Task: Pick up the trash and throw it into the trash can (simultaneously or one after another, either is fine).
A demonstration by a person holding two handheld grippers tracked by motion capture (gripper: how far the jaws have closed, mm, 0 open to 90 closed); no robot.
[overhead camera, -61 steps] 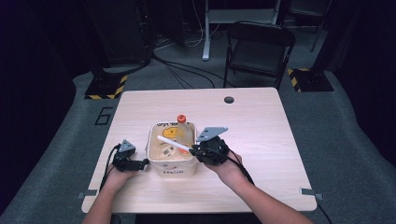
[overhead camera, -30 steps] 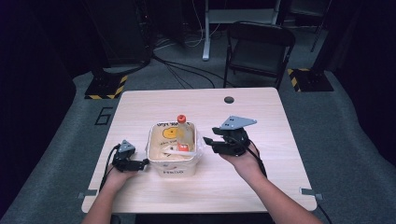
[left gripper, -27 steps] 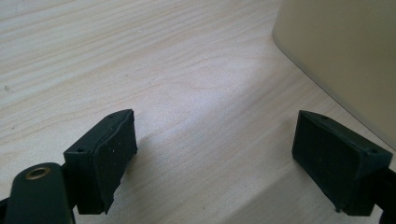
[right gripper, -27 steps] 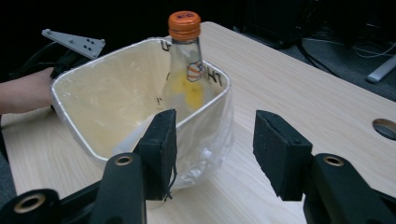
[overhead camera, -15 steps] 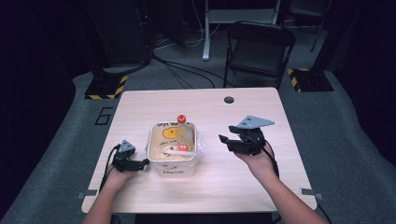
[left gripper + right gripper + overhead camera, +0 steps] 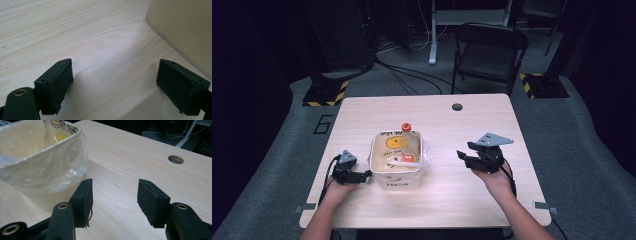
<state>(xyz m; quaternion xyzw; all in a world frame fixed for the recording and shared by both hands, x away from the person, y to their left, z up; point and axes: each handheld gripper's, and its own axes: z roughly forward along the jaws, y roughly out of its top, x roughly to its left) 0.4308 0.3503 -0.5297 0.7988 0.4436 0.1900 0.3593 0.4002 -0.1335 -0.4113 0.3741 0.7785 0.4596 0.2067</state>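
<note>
A cream bin [image 6: 396,179] lined with a clear plastic bag stands at the middle of the wooden table. In it stands a bottle with an orange cap [image 6: 406,128], and a white item with a red label [image 6: 405,159] lies across the bag. My left gripper [image 6: 366,174] rests on the table just left of the bin, open, its jaws [image 6: 115,82] over bare wood beside the bin wall [image 6: 185,30]. My right gripper [image 6: 463,152] hovers to the right of the bin, pointing at it. Its jaws [image 6: 115,197] have just been opening and hold nothing; the bagged bin [image 6: 37,162] lies ahead on their left.
A round cable hole [image 6: 457,106] sits near the table's far edge, also seen in the right gripper view [image 6: 175,159]. A dark folding chair [image 6: 489,50] stands behind the table, with cables on the floor. Bare wood spreads right of the bin.
My right gripper has left the top of the bin, moving to the right and lower. The white, red-labelled item stays in the bin. The left gripper has kept still.
</note>
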